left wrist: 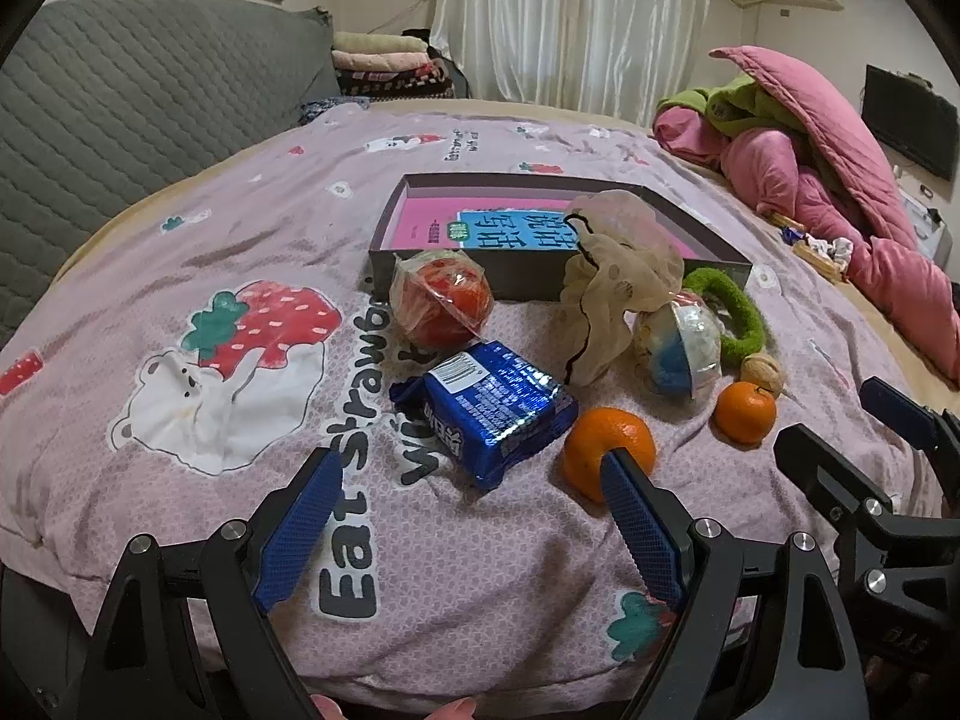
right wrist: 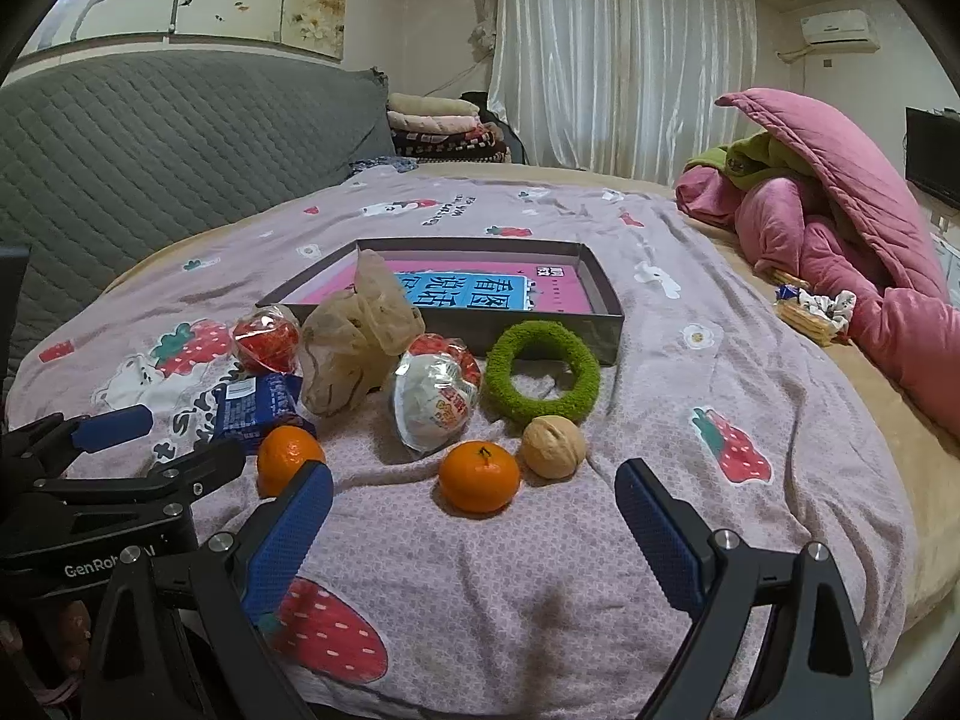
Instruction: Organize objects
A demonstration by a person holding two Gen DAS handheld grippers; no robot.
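Evidently little is done: through the left wrist camera the shallow box (left wrist: 558,228) on the bedspread (left wrist: 180,252) holds only a pink and blue book (left wrist: 516,231), while the loose things lie in front of it, all outside. The left gripper (left wrist: 468,504) is spread wide and empty, low over the cloth; the blue snack packet (left wrist: 489,411) lies just ahead between its fingers, and the nearer orange (left wrist: 606,450) sits right by the right-hand fingertip. From the right wrist camera the same scatter shows: a green ring (right wrist: 543,378) against the box wall, a wrapped egg toy (right wrist: 435,402), a walnut (right wrist: 552,447). The right gripper (right wrist: 474,510) also stands open, holding nothing, with the second orange (right wrist: 479,476) just ahead between its fingers.
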